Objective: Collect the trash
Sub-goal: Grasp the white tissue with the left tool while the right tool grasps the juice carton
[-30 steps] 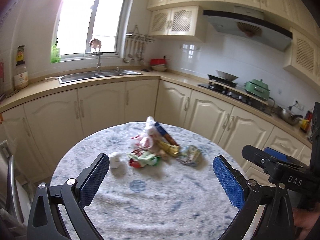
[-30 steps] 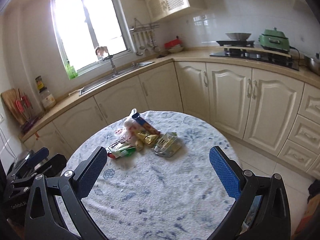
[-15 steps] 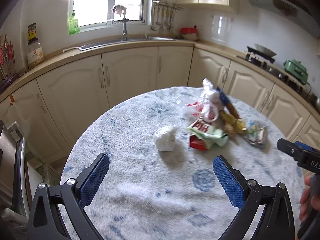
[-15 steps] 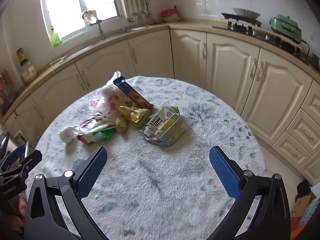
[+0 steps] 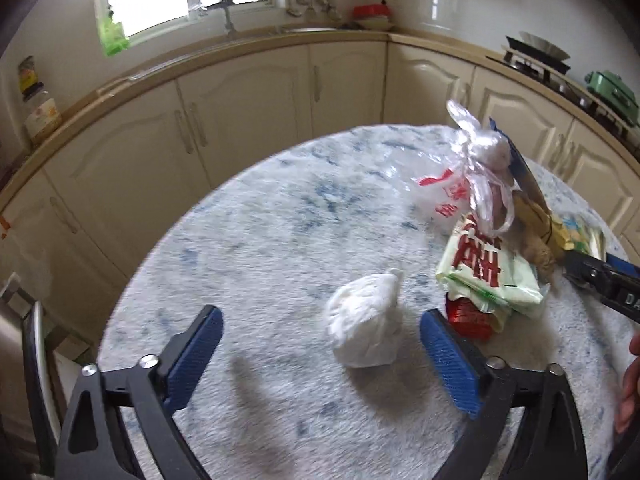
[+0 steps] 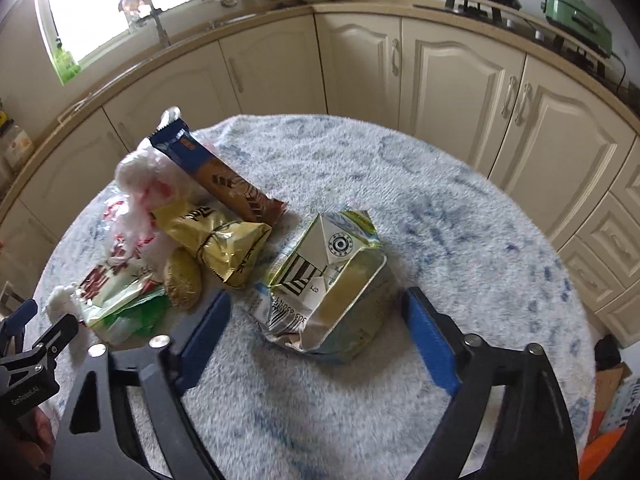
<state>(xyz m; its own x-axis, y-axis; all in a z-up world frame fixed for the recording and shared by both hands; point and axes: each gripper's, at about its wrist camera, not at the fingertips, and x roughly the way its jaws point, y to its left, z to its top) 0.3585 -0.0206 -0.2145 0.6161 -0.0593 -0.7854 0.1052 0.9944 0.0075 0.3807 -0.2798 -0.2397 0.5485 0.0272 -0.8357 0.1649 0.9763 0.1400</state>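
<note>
A pile of trash lies on a round table with a blue-and-white fuzzy cloth [image 5: 280, 216]. My left gripper [image 5: 320, 348] is open, low over the cloth, with a crumpled white tissue ball [image 5: 364, 320] between its fingers, nearer the right one. A green-and-red wrapper [image 5: 488, 276] and a knotted clear plastic bag [image 5: 476, 160] lie to its right. My right gripper [image 6: 316, 332] is open around a crushed drink carton [image 6: 332, 280]. A gold foil bag [image 6: 216, 240] and a blue-and-brown biscuit pack [image 6: 216, 172] lie beyond on the left.
Cream kitchen cabinets [image 6: 460, 92] curve around behind the table. A counter with a sink and a window [image 5: 224, 36] is at the back, a stove with a green pot [image 6: 576, 20] at the right. The other gripper shows at each view's edge [image 5: 604, 280].
Both grippers have moved forward and down towards the table. The left one has closed in on the tissue ball, the right one on the crushed carton. Both stay open.
</note>
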